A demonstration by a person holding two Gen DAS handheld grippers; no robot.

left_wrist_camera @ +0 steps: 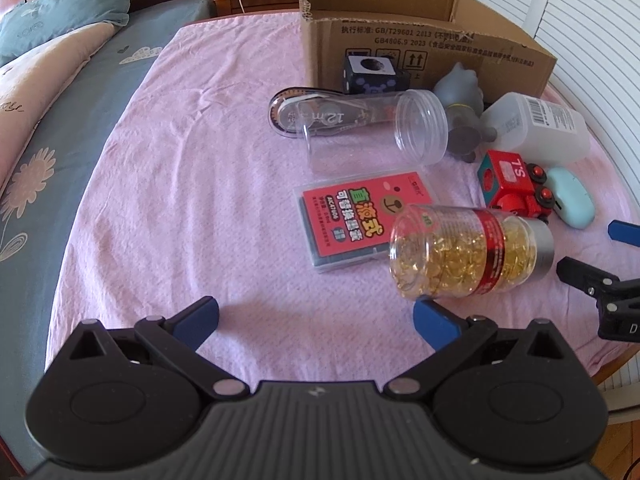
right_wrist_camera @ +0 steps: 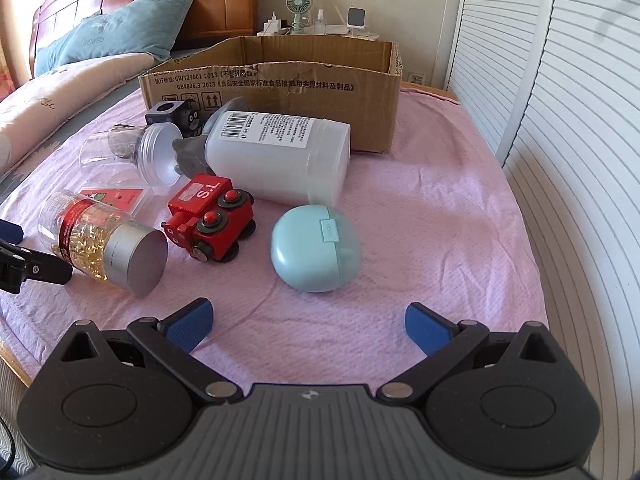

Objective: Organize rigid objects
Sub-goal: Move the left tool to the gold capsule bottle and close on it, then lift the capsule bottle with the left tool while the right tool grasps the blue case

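Note:
On the pink cloth lie a capsule bottle (left_wrist_camera: 468, 254) (right_wrist_camera: 100, 236) on its side, a red toy train (left_wrist_camera: 516, 190) (right_wrist_camera: 212, 216), a mint oval case (left_wrist_camera: 570, 196) (right_wrist_camera: 314, 248), a white bottle (left_wrist_camera: 536, 124) (right_wrist_camera: 280, 158), a clear empty jar (left_wrist_camera: 376, 128) (right_wrist_camera: 132, 152), a red card pack (left_wrist_camera: 360, 220) and a tape dispenser (left_wrist_camera: 304, 114). An open cardboard box (left_wrist_camera: 400, 40) (right_wrist_camera: 276, 80) stands behind them. My left gripper (left_wrist_camera: 316, 318) is open just short of the capsule bottle. My right gripper (right_wrist_camera: 308, 320) is open just short of the mint case.
A grey figurine (left_wrist_camera: 460, 92) (right_wrist_camera: 192, 152) and a dark cube (left_wrist_camera: 372, 74) (right_wrist_camera: 176, 114) rest against the box front. A bed with pillows (right_wrist_camera: 112, 32) lies to the left, louvred doors (right_wrist_camera: 560, 120) to the right. Bare pink cloth (left_wrist_camera: 192, 184) spreads left of the objects.

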